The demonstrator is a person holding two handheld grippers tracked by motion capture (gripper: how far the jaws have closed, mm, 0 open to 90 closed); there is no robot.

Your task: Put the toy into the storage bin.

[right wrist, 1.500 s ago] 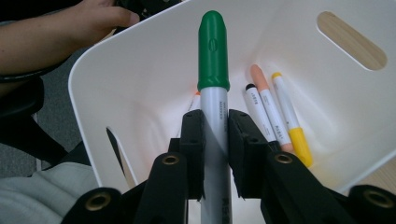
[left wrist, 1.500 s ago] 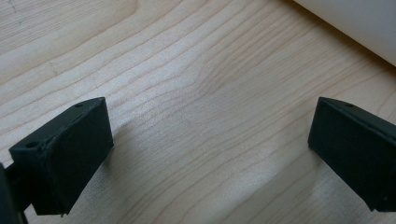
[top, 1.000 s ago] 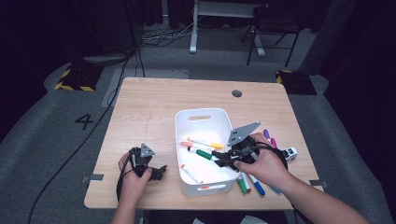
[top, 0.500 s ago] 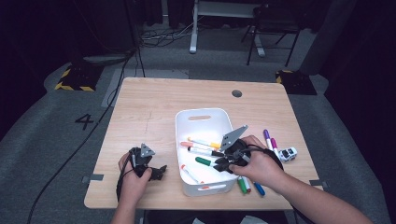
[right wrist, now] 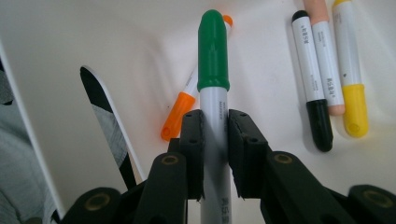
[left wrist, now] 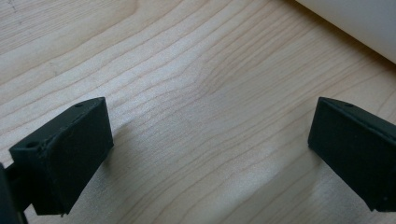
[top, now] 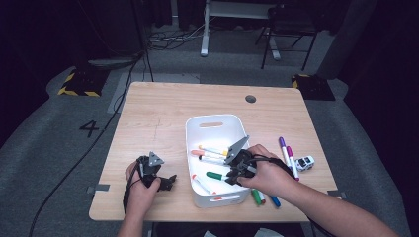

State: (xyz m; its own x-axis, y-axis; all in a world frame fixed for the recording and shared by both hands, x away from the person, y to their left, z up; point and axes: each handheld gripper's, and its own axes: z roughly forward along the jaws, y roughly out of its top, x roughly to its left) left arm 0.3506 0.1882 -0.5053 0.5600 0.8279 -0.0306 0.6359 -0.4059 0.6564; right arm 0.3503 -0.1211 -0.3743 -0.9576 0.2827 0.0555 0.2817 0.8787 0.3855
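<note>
Two claws are at work. The right claw (right wrist: 215, 140) is clamped tight on a green marker (right wrist: 213, 70), cap pointing away from the hand, and in the high view that marker (top: 215, 175) sits inside the white bin (top: 213, 122), toward its 5 o'clock corner. The left claw (left wrist: 205, 154) rests on the surface (top: 148, 113) at the bin's 9 o'clock, jaws spread wide with nothing between them.

My reading is that the green marker is being set down into the bin. To do it well, lower it until the barrel lies flat on the bin floor, clear of the orange marker (right wrist: 187, 105) just beneath its cap, then part the jaws only enough to free it, so it does not roll against the black, peach and yellow ones at 2 o'clock. Lift straight back afterwards.

Small grey print runs along the marker barrels, too fine to read. On the floor at the surface's 9 o'clock a "4" (top: 89, 128) is marked.
</note>
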